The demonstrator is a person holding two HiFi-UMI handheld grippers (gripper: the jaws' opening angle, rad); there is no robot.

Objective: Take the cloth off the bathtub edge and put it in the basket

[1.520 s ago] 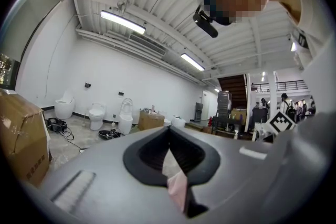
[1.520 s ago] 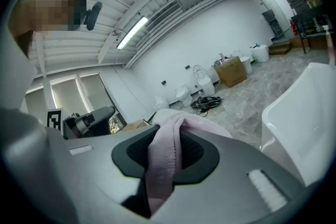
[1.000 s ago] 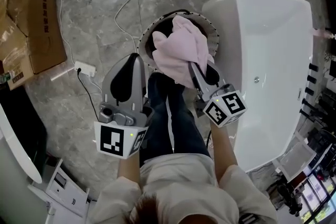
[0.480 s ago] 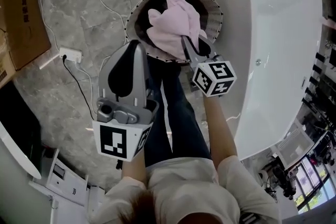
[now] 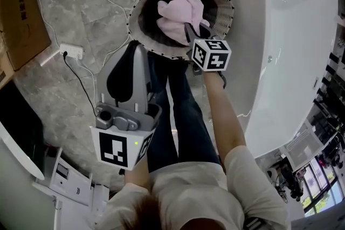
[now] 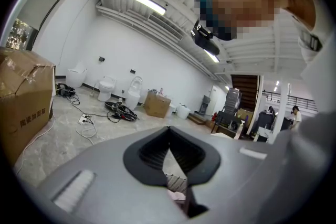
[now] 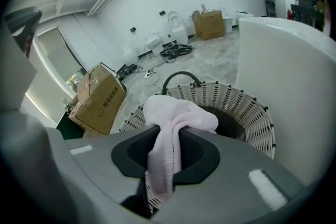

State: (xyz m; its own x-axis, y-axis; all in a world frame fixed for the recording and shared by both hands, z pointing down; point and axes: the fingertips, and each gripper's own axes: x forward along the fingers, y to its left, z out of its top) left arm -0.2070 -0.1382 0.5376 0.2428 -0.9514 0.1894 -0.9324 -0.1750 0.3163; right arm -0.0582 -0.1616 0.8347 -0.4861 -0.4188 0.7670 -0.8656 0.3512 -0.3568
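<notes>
**Holding a pink cloth over the basket**

Starting at the left of the head view: the left gripper (image 5: pixel 139 47), over the grey marble floor (image 5: pixel 81 13), jaws pressed together on nothing, tips touching in its own view (image 6: pixel 168 128).

Next, at the centre: a soft, pale pink terry cloth (image 5: pixel 180 11), crumpled into a lumpy bunch inside the rim of the round white woven basket with a dark inside (image 5: pixel 229 11). Whether resting on the bottom, cannot tell.

Pinched at its near end by the right gripper (image 5: pixel 188 30).

Shown only in the right gripper view: a narrow fold of the cloth (image 7: pixel 178 110) squeezed between the jaws (image 7: pixel 164 134), running lengthwise away from them, then swelling into a rounded hump above the basket (image 7: pixel 247 107). Shown only from the head: the whole bunch, long axis from the jaw tips toward the far left rim.

Farthest right, just beside the basket: the glossy white bathtub (image 5: pixel 291 24).
</notes>
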